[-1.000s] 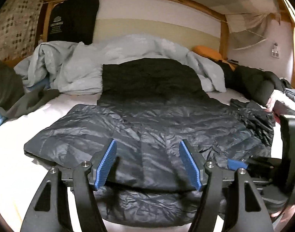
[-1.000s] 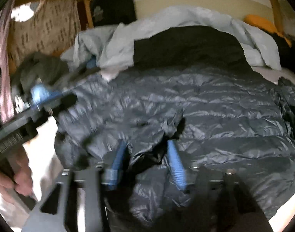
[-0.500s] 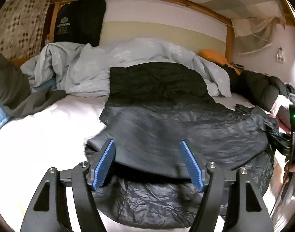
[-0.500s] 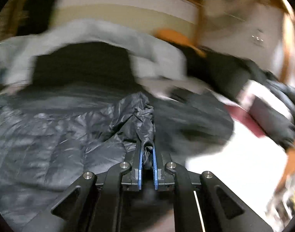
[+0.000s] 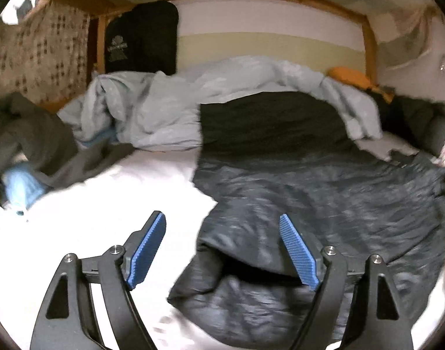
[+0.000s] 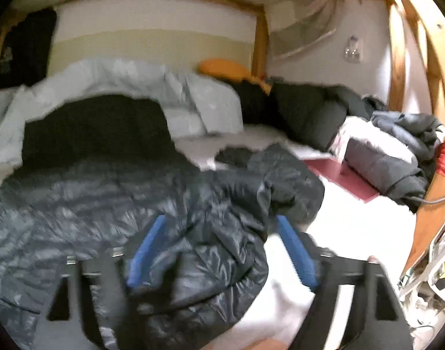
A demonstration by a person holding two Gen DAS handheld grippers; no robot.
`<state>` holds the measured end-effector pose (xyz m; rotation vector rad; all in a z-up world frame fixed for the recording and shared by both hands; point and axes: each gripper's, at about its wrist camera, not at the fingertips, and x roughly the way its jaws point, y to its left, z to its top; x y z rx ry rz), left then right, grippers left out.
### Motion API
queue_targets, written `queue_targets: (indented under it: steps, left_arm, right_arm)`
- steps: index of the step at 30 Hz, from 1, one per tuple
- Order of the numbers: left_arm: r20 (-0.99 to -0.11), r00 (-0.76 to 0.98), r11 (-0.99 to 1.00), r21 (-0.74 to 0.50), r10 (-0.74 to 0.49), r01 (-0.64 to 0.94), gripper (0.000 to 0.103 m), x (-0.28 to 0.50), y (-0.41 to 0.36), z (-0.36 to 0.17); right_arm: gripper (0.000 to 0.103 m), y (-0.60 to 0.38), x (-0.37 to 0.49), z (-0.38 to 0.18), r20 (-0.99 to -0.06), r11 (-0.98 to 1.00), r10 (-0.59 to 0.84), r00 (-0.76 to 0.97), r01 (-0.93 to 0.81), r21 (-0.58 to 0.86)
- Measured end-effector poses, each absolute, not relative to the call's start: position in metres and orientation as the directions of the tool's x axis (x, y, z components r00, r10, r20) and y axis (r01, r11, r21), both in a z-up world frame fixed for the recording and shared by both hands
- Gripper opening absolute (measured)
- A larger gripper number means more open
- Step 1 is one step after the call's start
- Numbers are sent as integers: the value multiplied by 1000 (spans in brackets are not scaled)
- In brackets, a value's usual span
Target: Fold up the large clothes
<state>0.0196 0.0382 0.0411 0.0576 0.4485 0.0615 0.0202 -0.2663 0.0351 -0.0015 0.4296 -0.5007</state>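
Note:
A dark grey puffer jacket (image 5: 324, 198) lies on the white sheet, its left part folded over toward the right. My left gripper (image 5: 221, 215) hovers over the jacket's near left edge. Its jaws are opening, and the blue pads (image 5: 148, 248) touch nothing, with cloth only below them. In the right wrist view the jacket (image 6: 91, 204) spreads to the left, with a rumpled fold lying loose between the jaws. My right gripper (image 6: 220, 218) is opening wide, and its pads (image 6: 295, 250) stand clear of the cloth.
A light blue duvet (image 5: 170, 108) and a black blanket (image 5: 274, 122) lie behind the jacket. An orange pillow (image 6: 225, 68) rests by the headboard. Dark clothes (image 6: 397, 145) and a red flat thing (image 6: 341, 180) are piled at the right. Grey clothes (image 5: 27, 137) lie left. The wooden bed frame (image 6: 397, 58) rises at the right.
My right gripper, shut on a fold of the jacket, carried it across to the right, then opened and let it go. The jacket's left part now lies folded over. The left jaws widened.

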Motion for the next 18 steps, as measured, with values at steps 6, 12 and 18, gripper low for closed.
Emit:
queue_targets:
  steps: [6,12,18]
  left_arm:
    - [-516,853,997,24,73,-71,79,38,60,34]
    - [-541,841,981,-171,-12,-96,78,47,98,34]
    - [-615,785,990,-143,-76,-17,47,61,83,17]
  right_arm:
    - [87,-257,13,42,-369,912,-399,839,404,-67]
    - [87,-247,15,37,-389,934,-347,853,351,-64]
    - [87,-234,19,30,-405,949,-312,859,301,-93]
